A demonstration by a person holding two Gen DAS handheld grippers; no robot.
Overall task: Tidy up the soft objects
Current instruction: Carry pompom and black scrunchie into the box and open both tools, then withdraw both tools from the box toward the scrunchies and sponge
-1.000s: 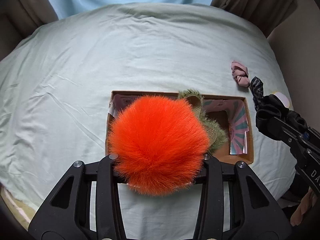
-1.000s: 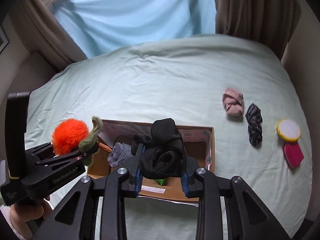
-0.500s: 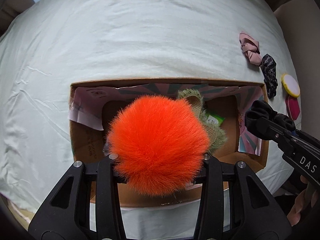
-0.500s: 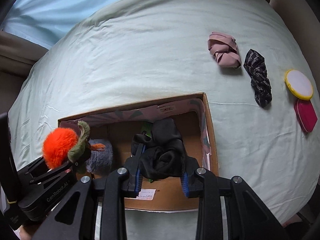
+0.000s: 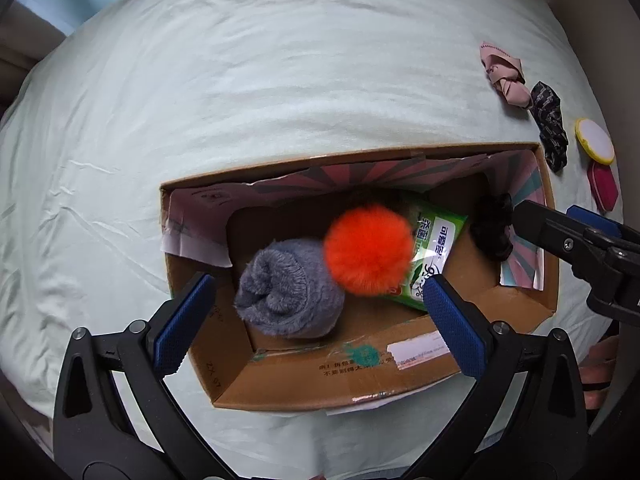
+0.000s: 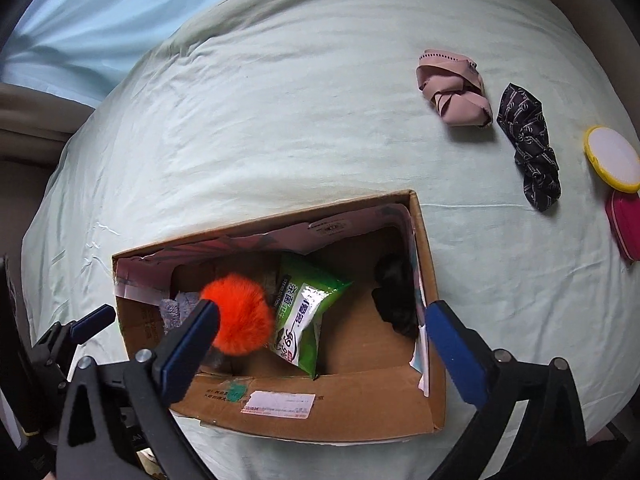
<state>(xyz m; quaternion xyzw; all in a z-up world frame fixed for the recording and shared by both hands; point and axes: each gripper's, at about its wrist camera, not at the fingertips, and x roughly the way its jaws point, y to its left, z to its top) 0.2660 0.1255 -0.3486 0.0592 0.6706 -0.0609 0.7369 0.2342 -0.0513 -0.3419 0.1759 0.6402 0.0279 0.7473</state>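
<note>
An open cardboard box [image 5: 304,384] [image 6: 344,408] lies on the pale green bed. Inside it are an orange pompom [image 5: 368,250] [image 6: 240,314], a grey fuzzy roll [image 5: 288,290], a green wipes pack [image 5: 434,246] [image 6: 306,304] and a black cloth [image 5: 492,226] [image 6: 394,294] at the right wall. My left gripper [image 5: 318,318] is open and empty above the box's near side. My right gripper [image 6: 322,342] is open and empty over the box; it also shows in the left wrist view [image 5: 580,240].
On the bed to the right of the box lie a pink cloth [image 6: 452,92] [image 5: 504,76], a dark patterned scrunchie [image 6: 528,146] [image 5: 550,124], a round yellow-rimmed pad [image 6: 612,158] [image 5: 595,140] and a magenta pad [image 6: 624,224] [image 5: 604,184]. Curtains hang behind the bed.
Both grippers have opened over the box. The orange pompom has left my left gripper and the black cloth has left my right gripper; both are now inside the box.
</note>
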